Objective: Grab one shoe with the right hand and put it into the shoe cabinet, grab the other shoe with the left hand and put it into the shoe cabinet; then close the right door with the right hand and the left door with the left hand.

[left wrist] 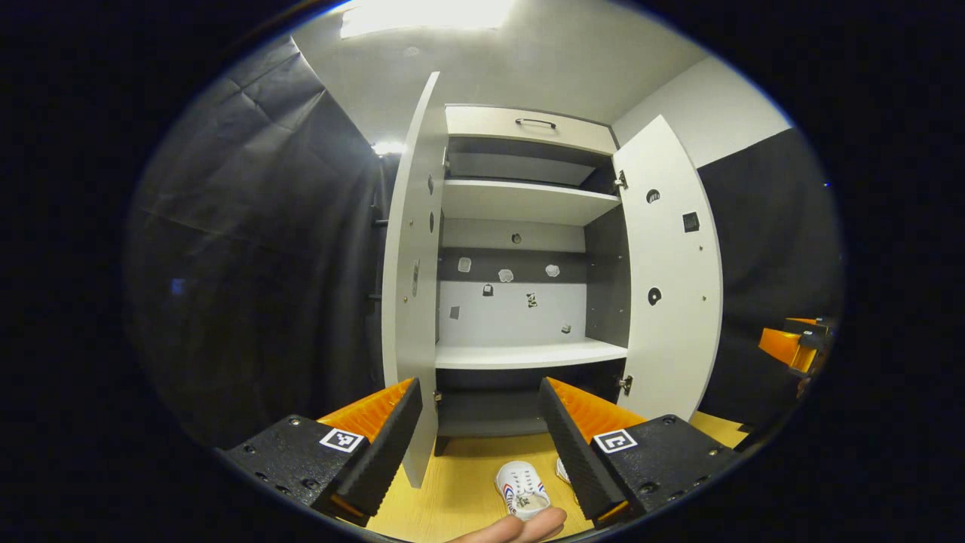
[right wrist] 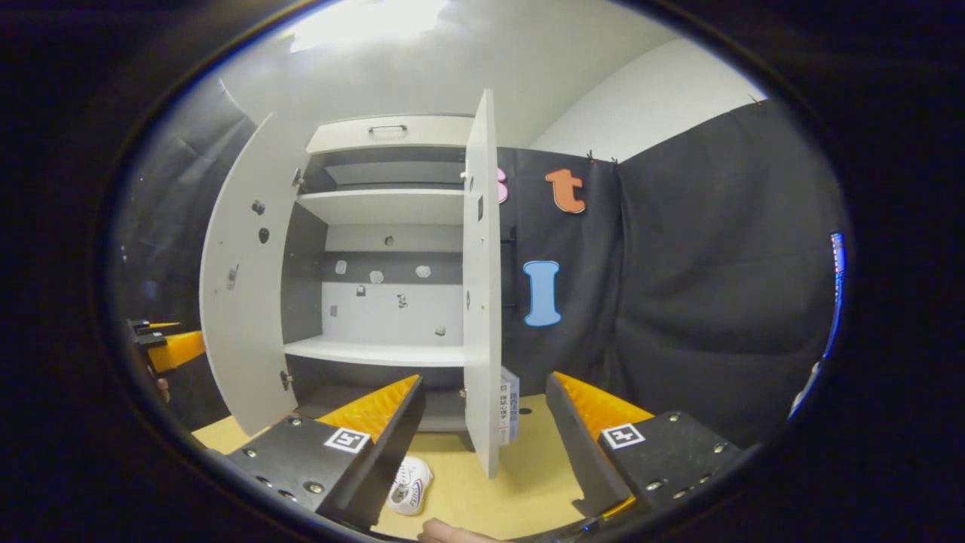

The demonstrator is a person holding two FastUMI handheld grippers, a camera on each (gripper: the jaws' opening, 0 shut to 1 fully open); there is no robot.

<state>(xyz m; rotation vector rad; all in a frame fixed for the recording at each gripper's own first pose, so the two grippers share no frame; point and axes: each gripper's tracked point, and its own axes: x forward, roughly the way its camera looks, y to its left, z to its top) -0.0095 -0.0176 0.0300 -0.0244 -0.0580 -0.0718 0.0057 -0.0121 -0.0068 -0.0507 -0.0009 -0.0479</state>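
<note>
Meanwhile both doors of the cabinet (left wrist: 520, 226) stand open; a shoe (left wrist: 522, 489) lies before it, and left gripper (left wrist: 480, 434) and right gripper (right wrist: 482, 434) gape wide, empty.

One shoe cabinet (left wrist: 520, 226) — two open doors (left wrist: 667, 271), two shoes (left wrist: 520, 489).

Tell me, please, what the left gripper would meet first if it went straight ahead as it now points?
Probably nothing soon: the left gripper points into the open shoe cabinet, between its doors, so likely the back wall; depth is unclear.
</note>
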